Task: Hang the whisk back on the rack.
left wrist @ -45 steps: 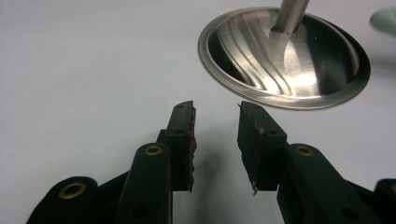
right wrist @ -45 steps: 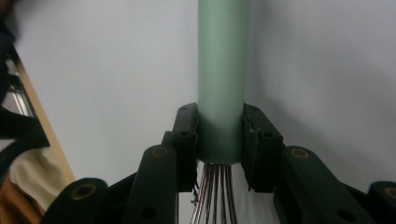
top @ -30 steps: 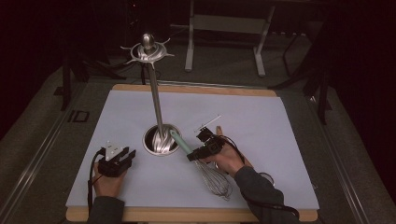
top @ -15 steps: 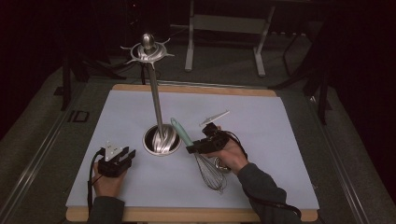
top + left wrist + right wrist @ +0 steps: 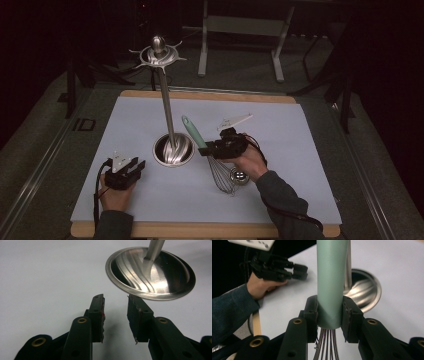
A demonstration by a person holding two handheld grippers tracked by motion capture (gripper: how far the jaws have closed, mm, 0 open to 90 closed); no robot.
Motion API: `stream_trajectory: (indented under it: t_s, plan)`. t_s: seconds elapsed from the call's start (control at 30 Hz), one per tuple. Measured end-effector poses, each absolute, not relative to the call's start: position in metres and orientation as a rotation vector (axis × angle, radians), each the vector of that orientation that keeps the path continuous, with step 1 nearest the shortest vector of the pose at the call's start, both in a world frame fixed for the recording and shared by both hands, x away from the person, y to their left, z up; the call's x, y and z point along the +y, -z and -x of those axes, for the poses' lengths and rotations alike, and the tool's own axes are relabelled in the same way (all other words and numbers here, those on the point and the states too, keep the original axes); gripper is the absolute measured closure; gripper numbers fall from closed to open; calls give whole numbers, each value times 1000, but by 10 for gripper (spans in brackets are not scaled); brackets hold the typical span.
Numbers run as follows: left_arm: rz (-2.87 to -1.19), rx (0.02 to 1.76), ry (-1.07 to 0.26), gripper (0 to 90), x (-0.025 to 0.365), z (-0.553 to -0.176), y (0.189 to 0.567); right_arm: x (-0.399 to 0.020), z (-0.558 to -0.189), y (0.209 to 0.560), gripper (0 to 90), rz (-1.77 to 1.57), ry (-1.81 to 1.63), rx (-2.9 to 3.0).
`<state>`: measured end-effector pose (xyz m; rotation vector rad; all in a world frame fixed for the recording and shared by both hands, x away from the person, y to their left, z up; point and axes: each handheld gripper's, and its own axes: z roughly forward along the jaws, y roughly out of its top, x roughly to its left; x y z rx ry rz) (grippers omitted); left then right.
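Note:
A whisk (image 5: 225, 175) with a mint-green handle (image 5: 332, 270) hangs tilted over the white mat, handle end up and toward the stand. My right gripper (image 5: 205, 149) is shut on the handle just above the wires, both pads pressing its sides (image 5: 329, 302). The steel stand has a round dished base (image 5: 173, 150) and a tall pole (image 5: 165, 100) topped by a ring of hooks (image 5: 157, 55). My left gripper (image 5: 136, 166) rests on the mat at the front left. Its jaws stand open and empty (image 5: 115, 298), pointing at the base (image 5: 150, 275).
The white mat (image 5: 300, 135) covers a wooden tabletop (image 5: 200, 231). A shiny metal ball (image 5: 240, 176) sits by the whisk's wire head. Behind the table stands a grey metal frame (image 5: 240, 30) on a dark floor. The left hand and its gripper (image 5: 279, 267) appear beyond the whisk.
The right hand has lifted the whisk, and its handle end has swung up and toward the stand's pole. The left hand and its gripper have stayed put.

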<state>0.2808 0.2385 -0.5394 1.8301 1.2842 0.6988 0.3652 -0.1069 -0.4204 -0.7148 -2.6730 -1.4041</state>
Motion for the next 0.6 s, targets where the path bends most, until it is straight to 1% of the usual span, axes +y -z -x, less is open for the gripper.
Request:
stream_trajectory:
  t_s: [0.4,0.6]
  plan:
    - [-1829,1284,-699,668,239,-281,539,-109,-370,401,690,667,1592,-2676]
    - [-1829,1284,-698,668,239,-281,539,-103,-368,380,690,587,1695,-2728]
